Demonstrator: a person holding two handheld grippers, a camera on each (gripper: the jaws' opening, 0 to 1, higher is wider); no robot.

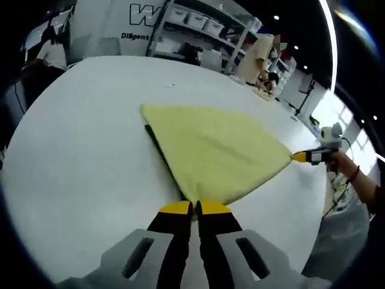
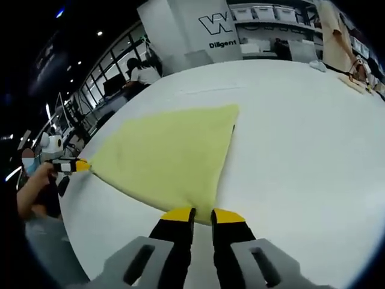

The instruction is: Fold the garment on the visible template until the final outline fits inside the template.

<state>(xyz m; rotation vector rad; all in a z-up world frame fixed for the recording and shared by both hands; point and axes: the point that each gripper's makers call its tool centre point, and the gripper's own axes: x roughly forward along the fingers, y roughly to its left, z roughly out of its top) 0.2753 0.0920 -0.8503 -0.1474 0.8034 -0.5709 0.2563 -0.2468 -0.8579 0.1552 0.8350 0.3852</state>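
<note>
A pale yellow garment (image 1: 210,150) lies stretched into a triangle on the white table (image 1: 90,120). My left gripper (image 1: 194,208) is shut on its near corner. At the right, my right gripper (image 1: 299,157), held by a hand, pinches the garment's far right corner. In the right gripper view the garment (image 2: 168,156) spreads ahead, and my right gripper (image 2: 203,215) pinches the near corner between its yellow tips. The left gripper (image 2: 81,164) holds the left corner there. A thin dark edge (image 1: 159,150), perhaps the template, peeks out along the garment's left side.
The table's edge (image 1: 313,229) curves close on the right by the person's hand (image 1: 343,162). Shelves with bins (image 1: 198,24) and a white banner (image 2: 216,27) stand beyond the far edge. People (image 1: 51,54) are at the back left. A bare stretch of tabletop (image 2: 301,132) lies around the garment.
</note>
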